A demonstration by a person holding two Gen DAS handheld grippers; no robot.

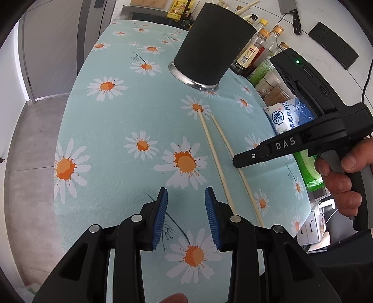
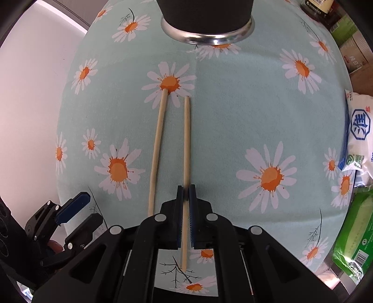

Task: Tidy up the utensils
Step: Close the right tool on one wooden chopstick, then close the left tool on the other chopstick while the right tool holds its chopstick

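Two pale wooden chopsticks lie side by side on a daisy-print tablecloth. My right gripper points steeply down and is shut on the right chopstick, its blue pads pressing the stick near its lower end. The left chopstick lies free beside it. A black cylindrical holder on a metal base stands just beyond the chopsticks' far tips. In the left wrist view, my left gripper hovers open over bare cloth, left of both chopsticks. There the right gripper reaches in from the right, and the holder is beyond.
Sauce bottles, a salt bag and a green packet crowd the cloth's right edge. A cleaver and a black power strip lie on the white counter behind. On the left the table ends above a grey floor.
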